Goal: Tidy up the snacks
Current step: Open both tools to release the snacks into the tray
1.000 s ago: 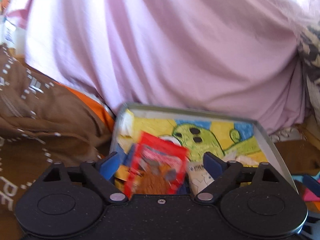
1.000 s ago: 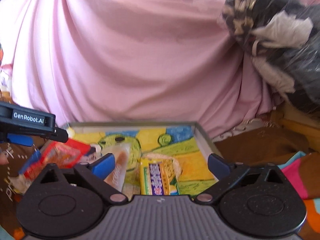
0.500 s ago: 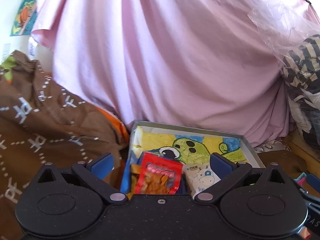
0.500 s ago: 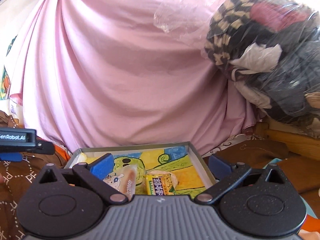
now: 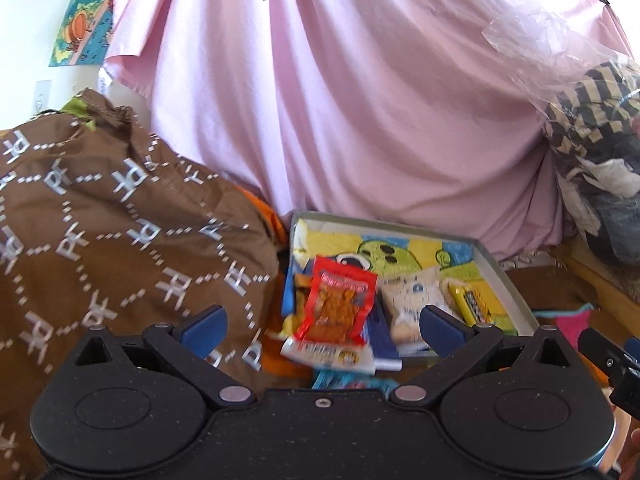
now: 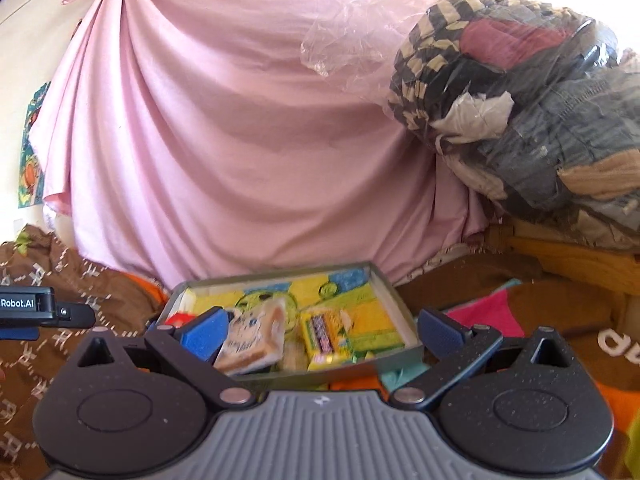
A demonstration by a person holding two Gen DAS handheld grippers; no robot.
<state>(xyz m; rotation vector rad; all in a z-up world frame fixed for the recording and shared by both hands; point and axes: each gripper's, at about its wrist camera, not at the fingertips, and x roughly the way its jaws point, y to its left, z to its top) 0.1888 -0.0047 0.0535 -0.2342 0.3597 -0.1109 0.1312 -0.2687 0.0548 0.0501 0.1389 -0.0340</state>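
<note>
A: Left wrist view? 
B: Looks forward between spread fingers, tray (image 5: 516,286) close ahead, slightly right.

A: Right wrist view? 
B: Same heading, tray (image 6: 400,304) close ahead between its fingers. Both share tray and pink sheet (image 5: 360,120).

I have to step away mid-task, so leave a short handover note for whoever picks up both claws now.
Left claw: open, empty, short of the tray.
Right claw: open, empty, also short of it.
In the shallow grey tray with the cartoon lining: red snack packet at its left end, overhanging the near edge; white cartoon-print packet in the middle; yellow candy packet to the right.
Done: these three are in the tray.
Left: a light-blue wrapper lies outside the near edge, partly hidden; straighten the red packet.
</note>
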